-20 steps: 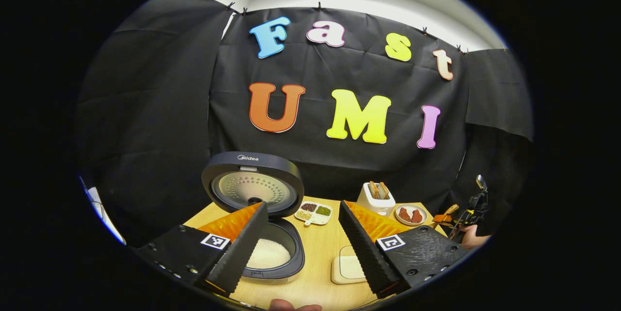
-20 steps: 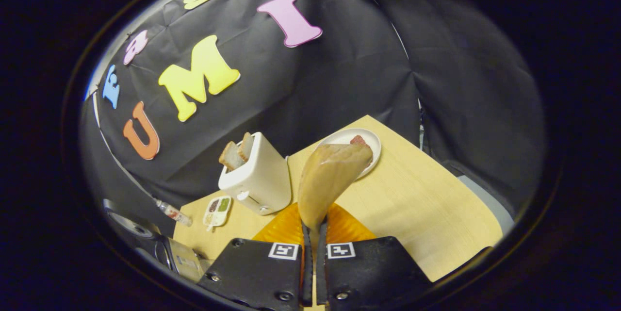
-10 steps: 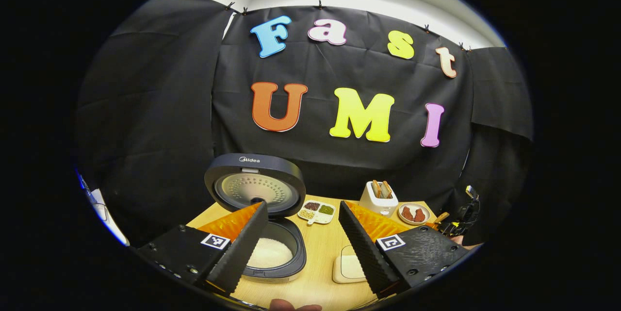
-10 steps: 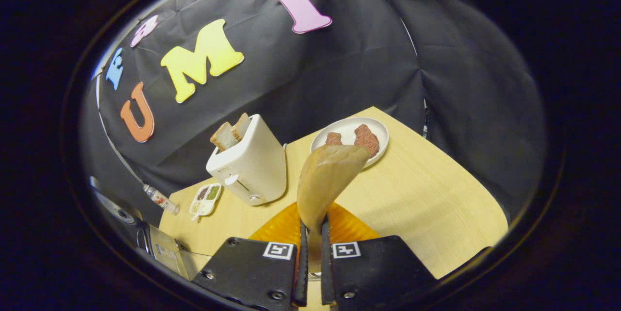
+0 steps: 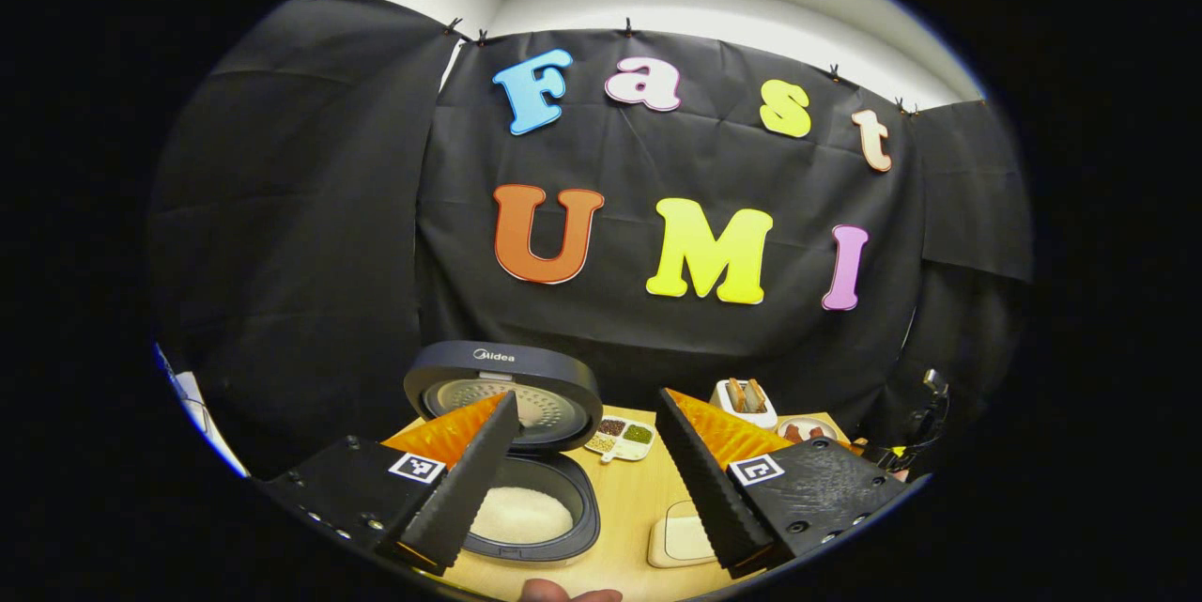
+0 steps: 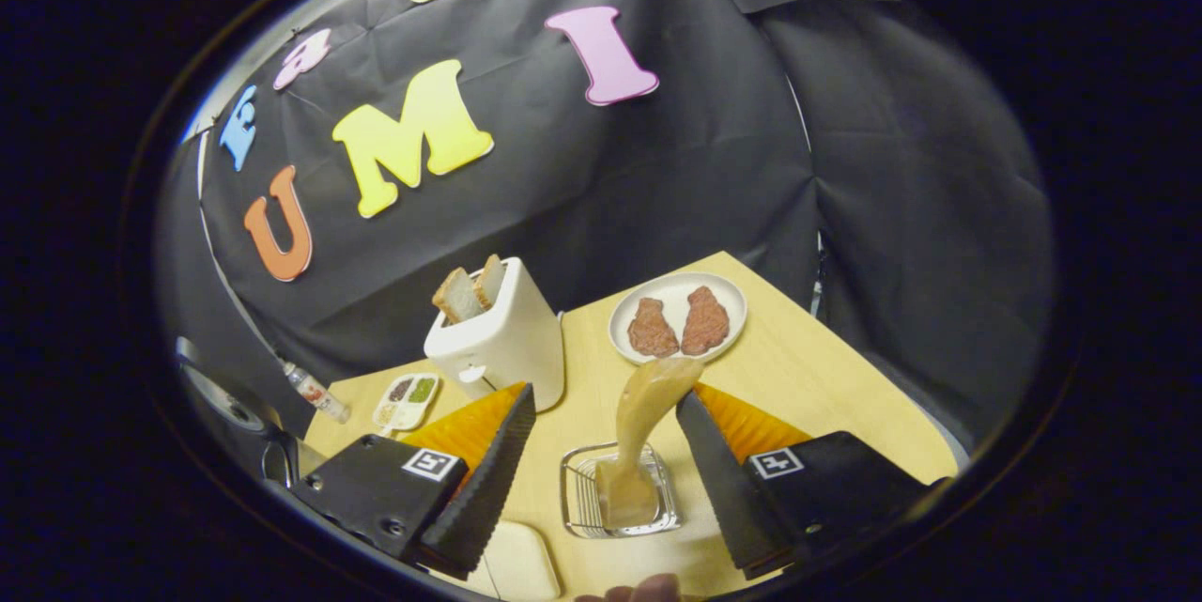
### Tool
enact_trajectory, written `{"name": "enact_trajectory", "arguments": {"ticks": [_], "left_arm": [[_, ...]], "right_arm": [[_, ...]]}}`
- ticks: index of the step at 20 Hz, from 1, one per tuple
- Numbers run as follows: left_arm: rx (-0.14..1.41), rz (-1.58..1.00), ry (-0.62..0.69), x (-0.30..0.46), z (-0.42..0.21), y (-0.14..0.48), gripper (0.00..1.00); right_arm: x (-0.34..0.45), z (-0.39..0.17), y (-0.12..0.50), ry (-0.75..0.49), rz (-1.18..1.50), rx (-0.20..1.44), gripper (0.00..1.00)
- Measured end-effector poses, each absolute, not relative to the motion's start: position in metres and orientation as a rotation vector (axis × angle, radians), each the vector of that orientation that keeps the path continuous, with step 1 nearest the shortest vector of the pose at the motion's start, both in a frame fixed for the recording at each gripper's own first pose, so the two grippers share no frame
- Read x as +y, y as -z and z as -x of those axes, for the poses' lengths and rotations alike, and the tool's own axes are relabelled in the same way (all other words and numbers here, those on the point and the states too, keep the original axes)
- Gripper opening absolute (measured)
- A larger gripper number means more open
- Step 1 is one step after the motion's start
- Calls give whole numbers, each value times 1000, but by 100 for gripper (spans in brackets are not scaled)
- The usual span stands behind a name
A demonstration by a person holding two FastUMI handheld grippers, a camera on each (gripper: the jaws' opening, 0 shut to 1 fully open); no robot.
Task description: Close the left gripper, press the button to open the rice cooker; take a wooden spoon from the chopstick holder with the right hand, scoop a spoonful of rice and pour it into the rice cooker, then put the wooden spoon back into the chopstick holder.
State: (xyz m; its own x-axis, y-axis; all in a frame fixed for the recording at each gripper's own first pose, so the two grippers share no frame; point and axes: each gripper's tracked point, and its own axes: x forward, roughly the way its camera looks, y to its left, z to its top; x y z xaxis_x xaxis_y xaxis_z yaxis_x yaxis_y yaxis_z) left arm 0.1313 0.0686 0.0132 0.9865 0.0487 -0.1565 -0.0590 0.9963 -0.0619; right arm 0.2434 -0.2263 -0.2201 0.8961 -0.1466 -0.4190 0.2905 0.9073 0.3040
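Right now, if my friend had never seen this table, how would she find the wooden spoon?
Start at the white toaster with bread sticking out, then come toward the front of the table to the small wire chopstick holder. The wooden spoon stands in it, handle down, bowl leaning up toward the plate. It is the only tall brown thing there, between the open right gripper fingers.

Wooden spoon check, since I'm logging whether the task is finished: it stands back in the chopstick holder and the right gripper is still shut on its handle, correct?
Not quite. The wooden spoon does stand in the chopstick holder, but the right gripper is open: in the right gripper view its fingers are spread wide on either side of the spoon, touching nothing.
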Motion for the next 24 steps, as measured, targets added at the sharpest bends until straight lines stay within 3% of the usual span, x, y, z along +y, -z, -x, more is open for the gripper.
{"name": "enact_trajectory", "arguments": {"ticks": [7,9,16,24], "left_arm": [[84,29,-96,104,-188,-42,94],[166,56,-90,110,-208,-30,94],[240,107,-194,161,-258,-11,95],[423,84,-154,165,-271,28,95]], "right_arm": [[-209,-209,141,176,-258,281,99],[-199,-192,120,150,-217,247,100],[-202,-134,83,163,-149,177,100],[-203,-99,63,211,-127,140,100]]}}
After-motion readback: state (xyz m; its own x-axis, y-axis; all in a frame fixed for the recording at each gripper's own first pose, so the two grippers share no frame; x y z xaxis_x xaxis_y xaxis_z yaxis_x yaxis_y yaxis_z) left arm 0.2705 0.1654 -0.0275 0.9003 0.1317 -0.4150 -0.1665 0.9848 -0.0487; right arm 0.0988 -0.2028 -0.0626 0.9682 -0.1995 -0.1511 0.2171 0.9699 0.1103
